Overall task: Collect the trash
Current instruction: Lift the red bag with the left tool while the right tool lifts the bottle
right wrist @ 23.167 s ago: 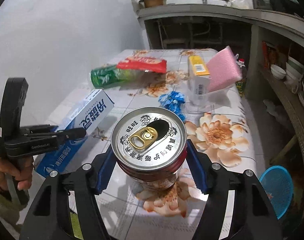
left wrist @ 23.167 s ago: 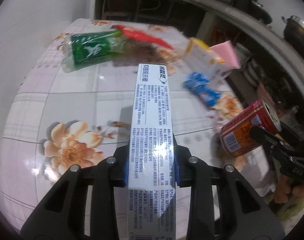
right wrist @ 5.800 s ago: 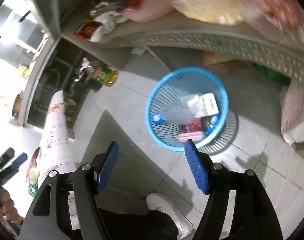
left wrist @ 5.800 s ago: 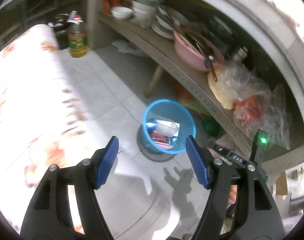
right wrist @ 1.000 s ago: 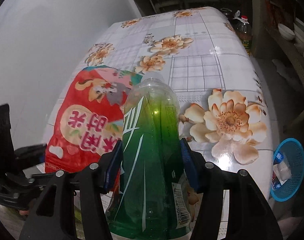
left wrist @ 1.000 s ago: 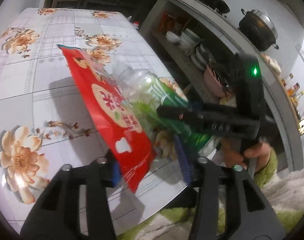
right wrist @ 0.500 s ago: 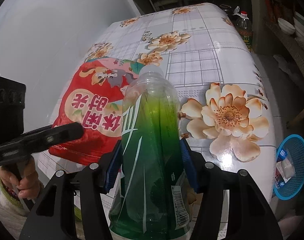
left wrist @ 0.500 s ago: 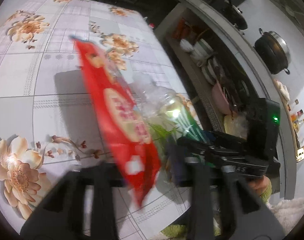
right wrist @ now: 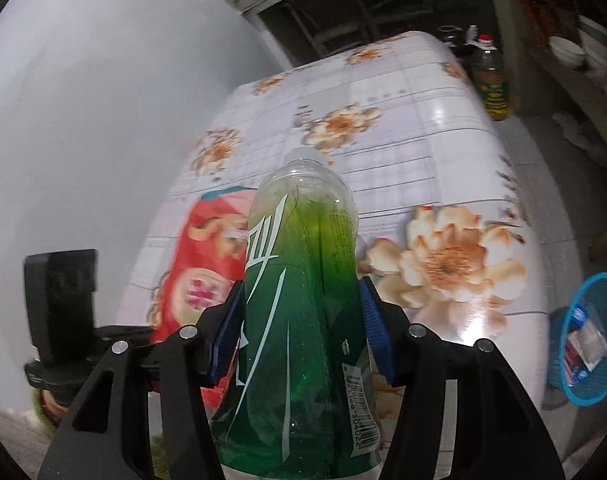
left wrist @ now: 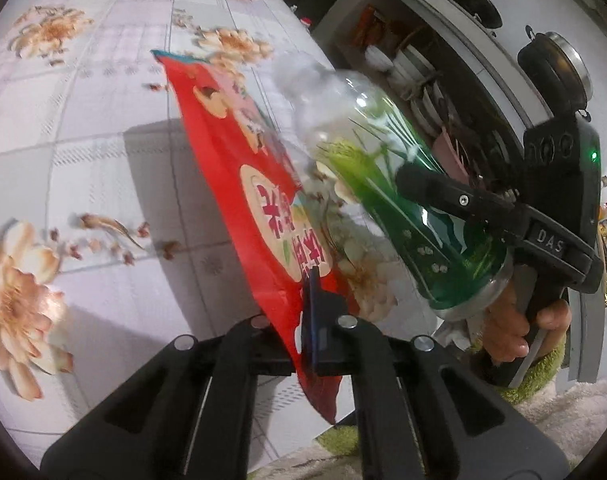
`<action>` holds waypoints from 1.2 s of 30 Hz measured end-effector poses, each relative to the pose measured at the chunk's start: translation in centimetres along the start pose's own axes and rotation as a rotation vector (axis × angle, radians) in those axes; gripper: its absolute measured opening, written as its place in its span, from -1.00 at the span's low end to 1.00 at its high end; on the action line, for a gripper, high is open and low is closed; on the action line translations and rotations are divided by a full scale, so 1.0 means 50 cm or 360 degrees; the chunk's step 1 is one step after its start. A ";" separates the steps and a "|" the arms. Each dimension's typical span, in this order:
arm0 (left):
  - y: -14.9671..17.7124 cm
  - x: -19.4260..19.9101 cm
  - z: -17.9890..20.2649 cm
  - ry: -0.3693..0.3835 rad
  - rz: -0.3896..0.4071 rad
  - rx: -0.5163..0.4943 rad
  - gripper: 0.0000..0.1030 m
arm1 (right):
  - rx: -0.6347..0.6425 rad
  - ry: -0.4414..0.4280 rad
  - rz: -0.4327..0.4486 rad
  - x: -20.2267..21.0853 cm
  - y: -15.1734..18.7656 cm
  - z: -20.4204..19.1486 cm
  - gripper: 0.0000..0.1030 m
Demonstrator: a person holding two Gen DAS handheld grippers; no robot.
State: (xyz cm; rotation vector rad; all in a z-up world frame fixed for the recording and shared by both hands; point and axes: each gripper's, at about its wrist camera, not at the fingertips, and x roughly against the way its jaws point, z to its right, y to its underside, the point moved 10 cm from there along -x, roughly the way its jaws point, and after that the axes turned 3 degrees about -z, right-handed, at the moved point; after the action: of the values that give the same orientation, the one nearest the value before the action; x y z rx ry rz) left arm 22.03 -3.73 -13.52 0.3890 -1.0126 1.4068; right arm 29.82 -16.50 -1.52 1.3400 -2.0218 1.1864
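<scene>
A red snack bag (left wrist: 263, 200) stands on edge above the flowered table (left wrist: 83, 140). My left gripper (left wrist: 307, 320) is closing on the bag's lower corner, and its pads pinch the foil. A green plastic bottle (right wrist: 303, 240), uncapped, with its neck pointing away, sits between the blue pads of my right gripper (right wrist: 301, 320), which is shut on its body. In the left wrist view the green bottle (left wrist: 383, 184) hangs just right of the bag, under one right-gripper finger (left wrist: 423, 184). The red bag (right wrist: 207, 260) shows left of the bottle in the right wrist view.
A blue mesh basket (right wrist: 587, 344) holding several wrappers stands on the floor off the table's right edge. An oil bottle (right wrist: 491, 84) stands on the floor at the far end. Shelves with bowls (left wrist: 403, 64) and a pot (left wrist: 555, 68) run along the right.
My left jaws have gone from apart to pinched on the red bag's corner, and the bag has tipped up on edge. The right gripper has kept the green bottle and shifted little.
</scene>
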 end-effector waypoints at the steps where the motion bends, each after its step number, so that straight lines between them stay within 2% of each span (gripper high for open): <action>1: 0.002 -0.004 0.001 0.0013 -0.0008 0.0006 -0.94 | 0.0018 0.0004 -0.0022 -0.012 0.004 -0.003 0.06; 4: 0.006 -0.010 -0.004 0.0043 -0.0027 0.0042 -0.94 | 0.0014 -0.0015 -0.0097 -0.045 0.021 -0.002 0.06; 10: 0.007 -0.009 -0.025 0.0008 -0.0036 0.0068 -0.86 | 0.0036 0.0018 -0.0189 -0.081 0.043 -0.005 0.06; 12: 0.002 -0.009 -0.037 -0.0002 -0.0033 0.0098 -0.70 | 0.0035 0.0023 -0.0197 -0.083 0.044 -0.006 0.06; 15: -0.009 -0.005 -0.063 -0.0013 -0.0016 0.0168 -0.59 | 0.0028 0.0016 -0.0219 -0.088 0.048 -0.001 0.06; 24: -0.047 -0.019 -0.119 0.0115 -0.0025 0.0357 -0.49 | 0.0030 0.0014 -0.0221 -0.093 0.046 -0.002 0.06; 26: -0.056 -0.027 -0.123 0.0161 -0.0028 0.0393 -0.49 | 0.0028 0.0008 -0.0220 -0.093 0.045 -0.001 0.06; 29: -0.067 -0.042 -0.120 0.0165 -0.0031 0.0393 -0.53 | 0.0016 -0.0003 -0.0221 -0.093 0.045 0.000 0.06; 31: -0.072 -0.047 -0.111 0.0113 -0.0022 0.0349 -0.57 | 0.0005 0.0002 -0.0215 -0.093 0.043 0.001 0.06; 33: -0.073 -0.045 -0.097 0.0042 -0.0006 0.0273 -0.78 | 0.0003 0.0007 -0.0194 -0.087 0.042 0.002 0.06; 36: -0.074 -0.033 -0.076 -0.0026 0.0029 0.0183 -0.88 | -0.0002 -0.0014 -0.0159 -0.071 0.041 0.002 0.06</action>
State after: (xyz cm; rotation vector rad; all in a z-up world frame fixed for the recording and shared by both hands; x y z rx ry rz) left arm 27.03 -2.58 -15.66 0.4774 -0.9535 1.4844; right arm 29.53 -14.41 -5.03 1.4303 -1.9373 1.1362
